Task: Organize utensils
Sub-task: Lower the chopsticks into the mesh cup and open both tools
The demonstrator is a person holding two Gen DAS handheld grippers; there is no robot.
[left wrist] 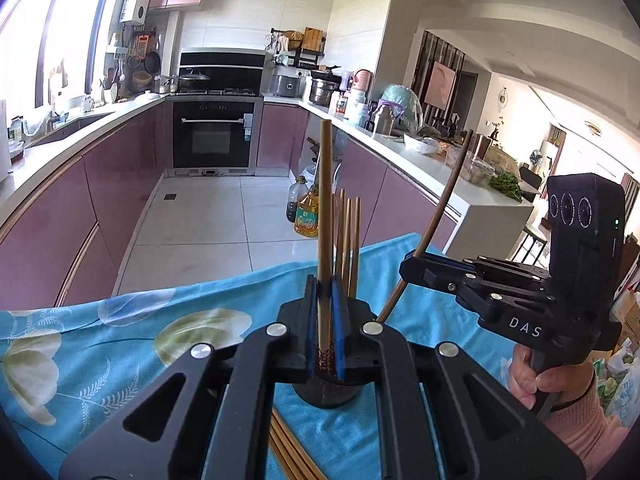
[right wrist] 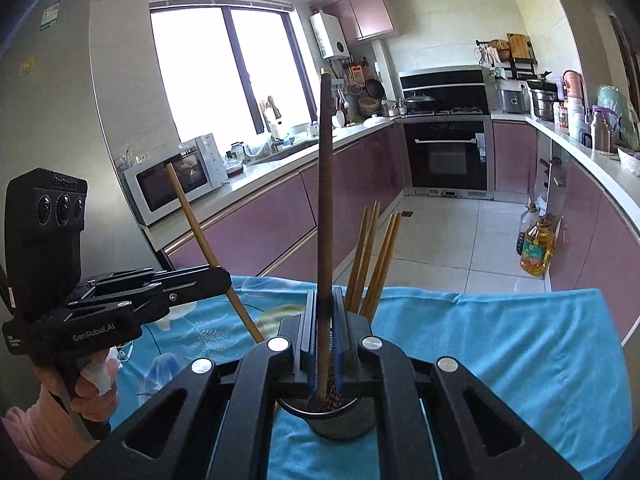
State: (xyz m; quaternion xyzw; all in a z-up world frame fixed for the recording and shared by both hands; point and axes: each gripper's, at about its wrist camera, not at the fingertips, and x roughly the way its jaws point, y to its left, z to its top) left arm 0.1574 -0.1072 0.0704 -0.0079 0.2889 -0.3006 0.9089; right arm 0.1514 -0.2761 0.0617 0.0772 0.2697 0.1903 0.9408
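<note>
Loose chopsticks [left wrist: 290, 454] lie flat on the blue cloth [left wrist: 120, 344] over the surface, nearest the left camera. The left tool [left wrist: 325, 312] is clamped on a light chopstick [left wrist: 325, 216], upright, its lower end above the black holder [left wrist: 328, 392]. The right tool [right wrist: 324, 320] grips a dark chopstick [right wrist: 325, 184] the same way, its patterned end at the holder's mouth. Four more sticks [right wrist: 372, 260] stand in the holder just beyond the tools. Farther off, oil bottles [right wrist: 534, 246] sit on the floor.

Turquoise cloth [left wrist: 224, 312] with pale flower and fern print, tan chopsticks [left wrist: 347, 240], purple-pink cabinets [left wrist: 120, 184], black oven [left wrist: 214, 134].
</note>
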